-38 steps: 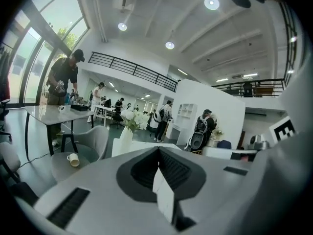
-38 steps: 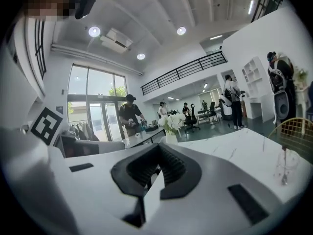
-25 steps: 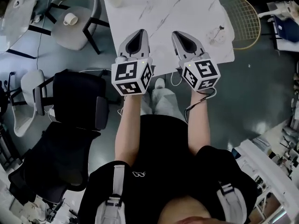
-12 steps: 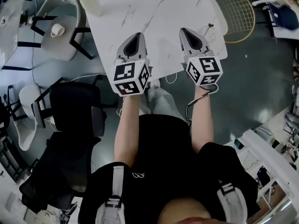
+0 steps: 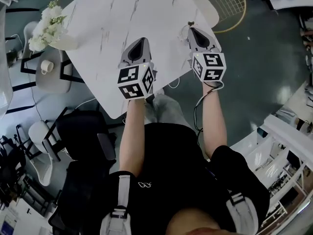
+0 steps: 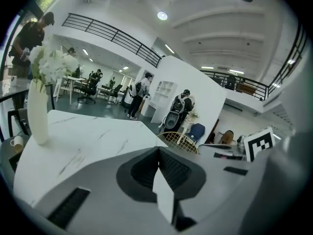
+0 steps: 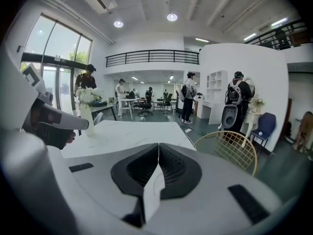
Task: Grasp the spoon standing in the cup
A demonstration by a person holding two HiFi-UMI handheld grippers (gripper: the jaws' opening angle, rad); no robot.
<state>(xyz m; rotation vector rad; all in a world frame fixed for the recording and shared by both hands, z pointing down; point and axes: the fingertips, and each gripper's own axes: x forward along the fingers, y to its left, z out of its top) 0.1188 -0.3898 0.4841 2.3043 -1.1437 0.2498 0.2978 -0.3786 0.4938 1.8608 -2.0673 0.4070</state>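
Observation:
On the white marble table (image 5: 112, 23), only a small part of the clear cup with the spoon (image 5: 188, 25) shows in the head view, at the table's right edge. It sits just beyond and left of the tip of my right gripper (image 5: 191, 31), which hides the rest. Neither gripper view shows the cup. The right gripper (image 7: 158, 146) is shut, its jaws meeting with nothing between them. My left gripper (image 5: 141, 40) hovers over the table's near part and is also shut and empty (image 6: 159, 149).
A white vase of flowers (image 5: 49, 26) stands at the table's far left corner. A gold wire chair (image 5: 220, 1) is beyond the right edge. A grey seat with a white mug (image 5: 47, 66) and black office chairs (image 5: 83, 131) stand to the left. People stand far off.
The head view has swung, so the table now lies at an angle. Both grippers have moved forward over the table, and the right one has closed in on the cup.

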